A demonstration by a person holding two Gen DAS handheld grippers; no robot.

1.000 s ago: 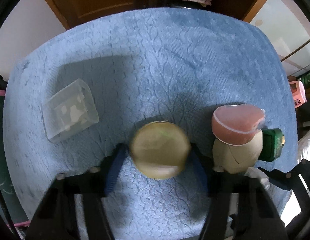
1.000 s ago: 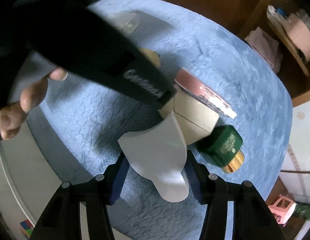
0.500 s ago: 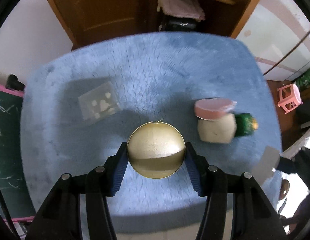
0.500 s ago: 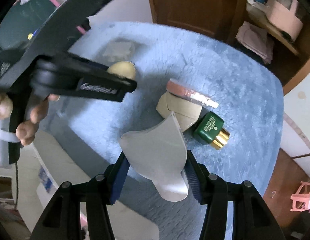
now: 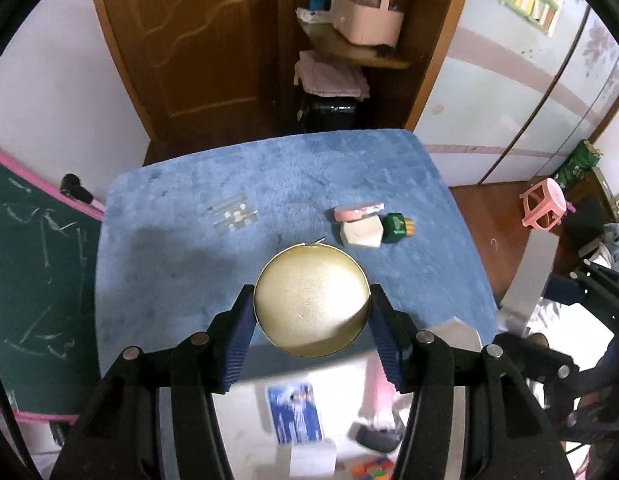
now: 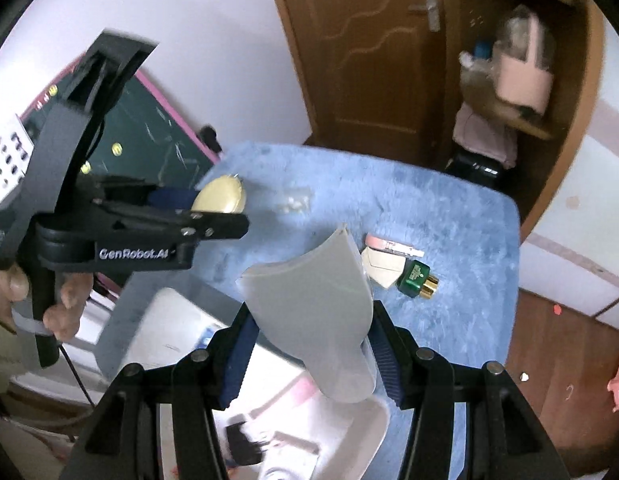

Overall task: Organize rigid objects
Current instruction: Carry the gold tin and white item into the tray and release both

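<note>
We see a blue plush cloth covering the table, with both grippers held above its near edge. Our right gripper is clamped on a grey curved plastic piece; our left gripper pinches a round gold tin by its rim. On the cloth lie a beige box under a pink case, touching a green bottle, with a clear bag well apart.

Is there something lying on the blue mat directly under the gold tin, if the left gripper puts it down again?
Nothing visible does. The gold tin sits between the left gripper's pads, and the blue mat near it is bare. The beige box lies farther back.
</note>
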